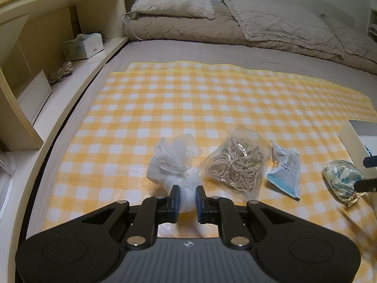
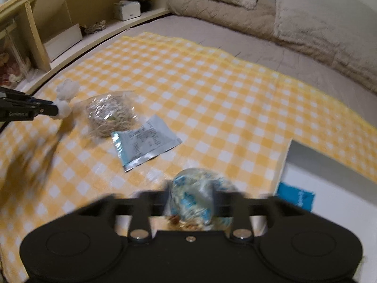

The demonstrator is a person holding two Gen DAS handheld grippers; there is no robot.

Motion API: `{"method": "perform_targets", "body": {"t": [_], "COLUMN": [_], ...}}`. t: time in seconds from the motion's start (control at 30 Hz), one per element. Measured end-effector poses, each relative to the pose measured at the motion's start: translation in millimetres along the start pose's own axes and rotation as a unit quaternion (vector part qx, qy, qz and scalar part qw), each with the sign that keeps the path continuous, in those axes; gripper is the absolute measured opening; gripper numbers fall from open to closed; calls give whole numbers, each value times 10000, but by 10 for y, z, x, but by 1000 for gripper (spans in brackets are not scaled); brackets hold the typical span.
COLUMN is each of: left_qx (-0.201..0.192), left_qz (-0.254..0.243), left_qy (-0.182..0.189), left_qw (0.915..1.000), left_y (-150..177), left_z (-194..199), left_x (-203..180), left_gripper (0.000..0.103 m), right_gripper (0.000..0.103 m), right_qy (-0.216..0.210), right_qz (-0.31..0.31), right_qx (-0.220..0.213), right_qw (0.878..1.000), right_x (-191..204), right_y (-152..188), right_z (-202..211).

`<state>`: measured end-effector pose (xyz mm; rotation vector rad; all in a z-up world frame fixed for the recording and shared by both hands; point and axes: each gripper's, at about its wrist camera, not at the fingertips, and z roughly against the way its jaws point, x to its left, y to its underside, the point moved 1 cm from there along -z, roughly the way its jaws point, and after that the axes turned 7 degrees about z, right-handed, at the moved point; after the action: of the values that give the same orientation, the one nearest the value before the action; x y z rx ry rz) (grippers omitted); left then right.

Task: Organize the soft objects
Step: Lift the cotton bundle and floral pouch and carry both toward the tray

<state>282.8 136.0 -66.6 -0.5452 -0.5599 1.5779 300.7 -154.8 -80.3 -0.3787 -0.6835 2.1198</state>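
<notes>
Because every item on the checked cloth (image 1: 212, 99) is soft and light, each will deform under the pads rather than resist them, and the grip point matters more than the force.

**White bundle** (image 1: 174, 165) — a cloth or tissue mass tied in thin plastic, lying at the near left of the cloth. It looks very light and compressible. The knotted neck is the firmest part; the loose frill above it would slip or tear free.

**Patterned pouch** (image 2: 198, 198) — a blue-and-cream fabric pouch at the near right of the cloth, just beside the white box (image 1: 358, 136). It appears padded and pliable; take it across the body, not by the gold trim at its end.

**Bag of cord** (image 1: 235, 162) and **flat sachet** (image 1: 285, 172) lie between the two, untouched. The clear bag is likely slippery; the sachet is thin and would need an edge pinch.

**Left gripper** (image 1: 187, 197): the jaws stand narrowly apart with the rounded lower end of the white bundle between them. The pads sit against its sides, and the right wrist view shows the bundle at the fingertips, so the gripper is judged to be clamped on it.

**Right gripper** (image 2: 192, 200): the view is motion-blurred. The pouch fills the gap between the jaws, which are set fairly wide — whether they press on it or merely bracket it cannot be determined from these views.
</notes>
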Motion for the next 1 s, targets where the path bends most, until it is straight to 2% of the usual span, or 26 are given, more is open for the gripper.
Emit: {"method": "perform_targets", "body": {"t": [0.23, 0.27, 0.4, 0.5, 0.53, 0.77, 1.0], "left_qx": [26, 27, 23, -4, -21, -224, -558], "left_qz": [34, 37, 63, 105, 125, 241, 342], "left_qy": [-10, -8, -20, -40, -47, -67, 66], "left_qw": [10000, 10000, 10000, 9999, 9999, 9994, 9978], "left_y": [-15, -16, -15, -26, -28, -46, -95], "left_z": [-36, -36, -41, -30, -16, 158, 430], "left_x": [22, 22, 19, 23, 26, 42, -39], "left_gripper": [15, 15, 15, 15, 15, 15, 15], "right_gripper": [65, 61, 33, 17, 16, 13, 13], "right_qy": [241, 290, 376, 452, 459, 480, 613], "right_qz": [285, 316, 410, 562, 587, 591, 507], "right_qx": [506, 574, 764, 708, 648, 249, -183], "right_qw": [9980, 9974, 9955, 9949, 9951, 9968, 9967], "right_x": [73, 72, 81, 106, 109, 151, 177], "right_y": [41, 45, 48, 39, 27, -55, -80], "right_z": [-254, -282, -315, -274, -249, -47, 238]}}
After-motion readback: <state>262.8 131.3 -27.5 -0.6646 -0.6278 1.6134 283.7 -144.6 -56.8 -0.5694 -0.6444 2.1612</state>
